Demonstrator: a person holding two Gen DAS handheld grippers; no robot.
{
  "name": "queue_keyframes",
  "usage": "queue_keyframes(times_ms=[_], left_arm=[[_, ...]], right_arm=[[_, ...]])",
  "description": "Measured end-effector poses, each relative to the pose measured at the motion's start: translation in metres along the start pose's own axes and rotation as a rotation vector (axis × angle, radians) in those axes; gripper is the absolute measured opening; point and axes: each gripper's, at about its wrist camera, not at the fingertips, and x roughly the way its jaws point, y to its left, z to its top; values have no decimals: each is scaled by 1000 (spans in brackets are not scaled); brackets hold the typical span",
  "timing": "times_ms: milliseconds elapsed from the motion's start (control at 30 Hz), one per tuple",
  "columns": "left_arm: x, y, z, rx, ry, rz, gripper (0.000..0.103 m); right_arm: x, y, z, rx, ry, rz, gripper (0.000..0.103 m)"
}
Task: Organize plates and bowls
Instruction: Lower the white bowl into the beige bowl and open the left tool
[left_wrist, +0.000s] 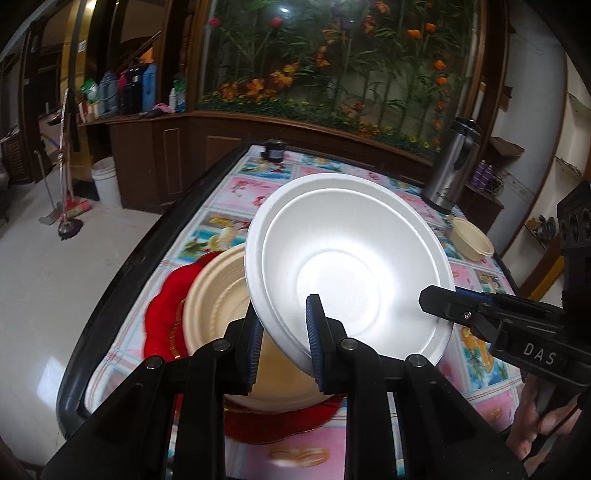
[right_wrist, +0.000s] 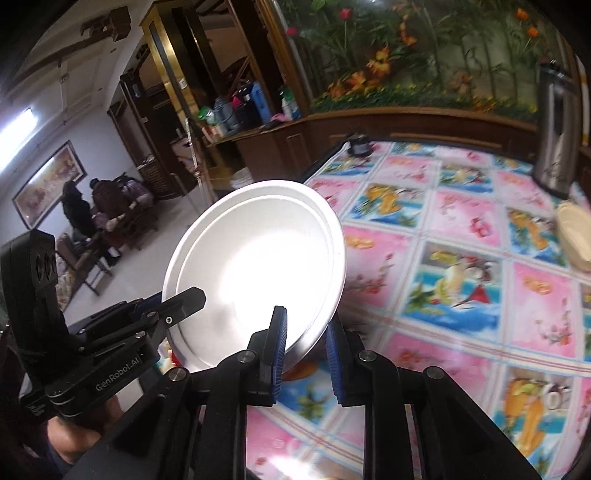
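A white foam bowl (left_wrist: 351, 266) hangs tilted above the table, held by both grippers. My left gripper (left_wrist: 284, 347) is shut on its near rim, one blue pad inside and one outside. My right gripper (left_wrist: 443, 302) reaches in from the right and is shut on the opposite rim. In the right wrist view the same white bowl (right_wrist: 258, 266) sits in my right gripper (right_wrist: 306, 350), with my left gripper (right_wrist: 173, 302) clamped on its left edge. Below the white bowl a large beige bowl (left_wrist: 214, 295) rests on a red plate (left_wrist: 162, 314).
The table wears a pink and blue patterned cloth (right_wrist: 461, 229). A small beige bowl (left_wrist: 472, 240) and a steel thermos (left_wrist: 450, 166) stand at the far right. A small dark object (left_wrist: 273, 149) sits at the far edge. A hand (left_wrist: 535, 424) grips the right tool.
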Motion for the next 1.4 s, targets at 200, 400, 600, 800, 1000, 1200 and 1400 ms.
queue_keyframes(times_ms=[200, 400, 600, 800, 1000, 1200, 1400], left_arm=[[6, 28, -14, -55, 22, 46, 20], [6, 36, -17, -72, 27, 59, 20], [10, 38, -23, -79, 41, 57, 20], [11, 40, -22, -81, 45, 65, 20], [7, 42, -22, -92, 34, 88, 24], [-2, 47, -17, -107, 11, 108, 42], [-13, 36, -10, -91, -31, 120, 41]], right_arm=[[24, 27, -4, -41, 50, 26, 22], [37, 37, -7, -42, 88, 52, 22], [42, 40, -11, -45, 105, 47, 22], [41, 42, -13, -54, 107, 39, 32], [28, 41, -12, -63, 67, 33, 41], [12, 27, -9, -23, 25, 33, 41], [-2, 3, -9, 28, -5, 32, 41]])
